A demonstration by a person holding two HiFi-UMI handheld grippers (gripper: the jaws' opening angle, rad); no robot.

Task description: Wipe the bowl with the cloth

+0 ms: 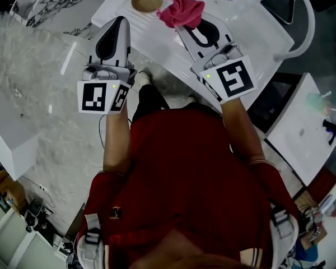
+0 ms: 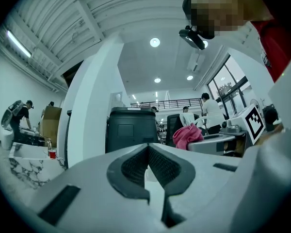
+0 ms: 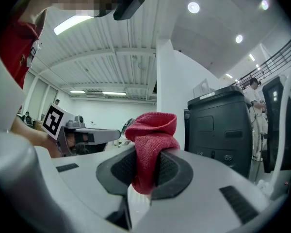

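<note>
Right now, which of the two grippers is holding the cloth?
The right gripper: its jaws are shut on the red cloth. The left gripper has its jaws together with nothing between them.

Cloth [image 3: 150, 140]: red, coarse-knit, matt. Bowl [image 1: 147, 0]: tan, smooth, slight sheen. Table [image 1: 157, 43]: white, smooth, glossy. Right gripper [image 3: 145, 171]: matt grey plastic; pads [image 3: 172, 171] black, ribbed.
</note>
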